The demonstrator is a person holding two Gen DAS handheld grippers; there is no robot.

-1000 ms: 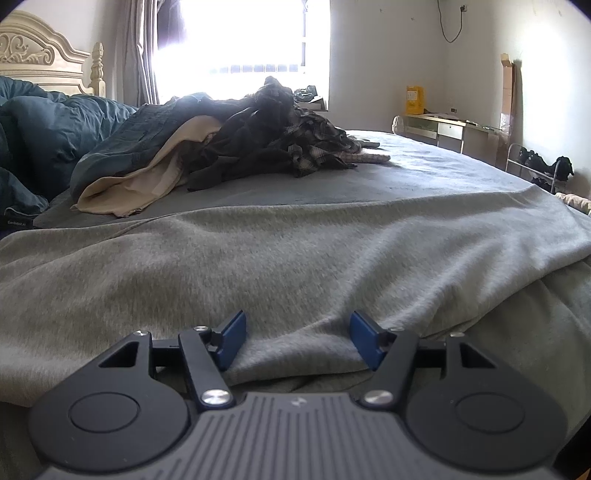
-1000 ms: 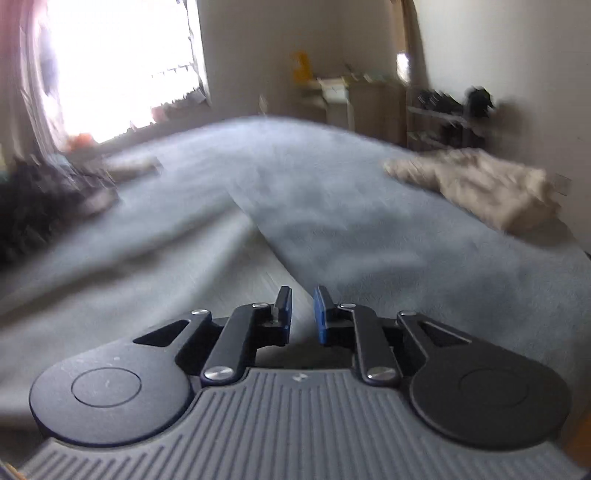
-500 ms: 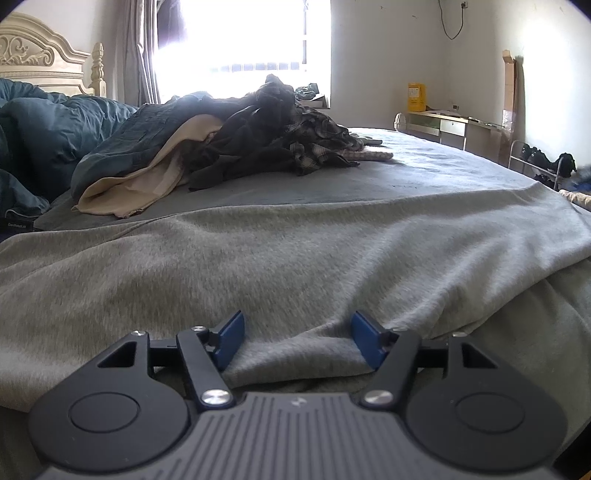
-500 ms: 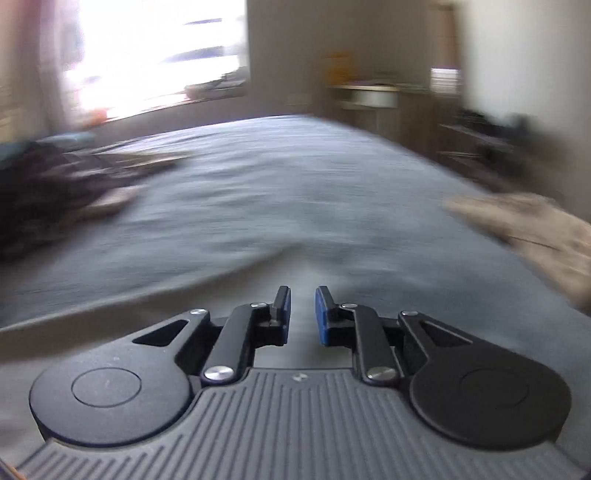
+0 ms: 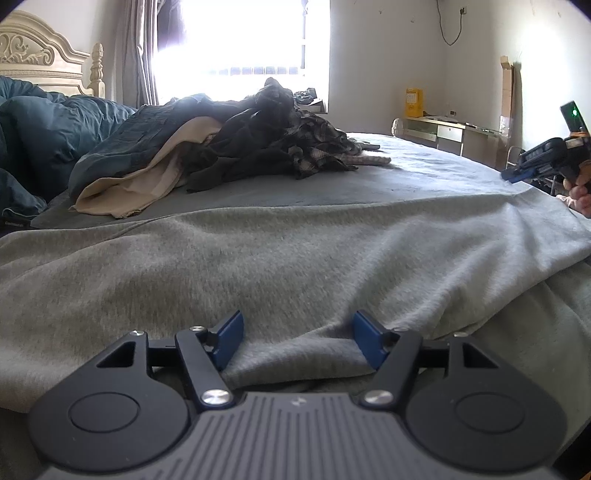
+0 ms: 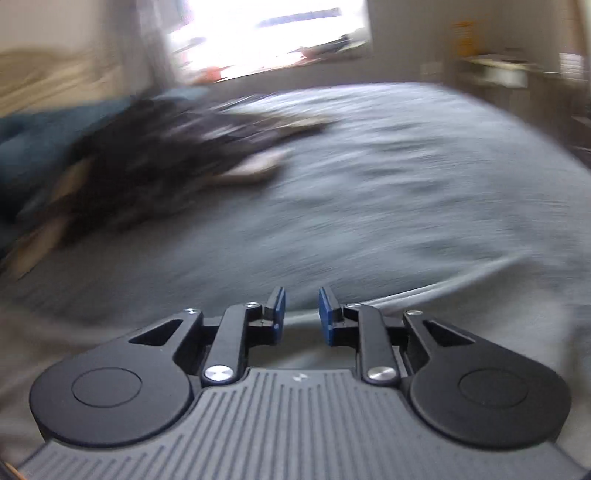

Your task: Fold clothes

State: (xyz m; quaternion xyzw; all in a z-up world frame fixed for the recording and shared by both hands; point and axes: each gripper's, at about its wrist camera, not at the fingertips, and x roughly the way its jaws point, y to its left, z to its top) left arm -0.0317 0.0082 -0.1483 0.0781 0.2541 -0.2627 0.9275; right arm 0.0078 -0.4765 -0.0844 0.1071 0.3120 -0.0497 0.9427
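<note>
On one bed [image 5: 424, 177], one grey garment [image 5: 295, 258], two tools apart.

The whole view is smeared with motion blur. The right tongs [image 6: 301, 314] hang low over the bed [image 6: 424, 177], their blue pads [image 6: 277, 308] parting with nothing between them. Just under them lies a pale grey garment [image 6: 461, 314], its edge running off to the right. Farther back on the left sits a dark heap of clothes [image 6: 159, 158], and behind it a bright window [image 6: 266, 33].
</note>
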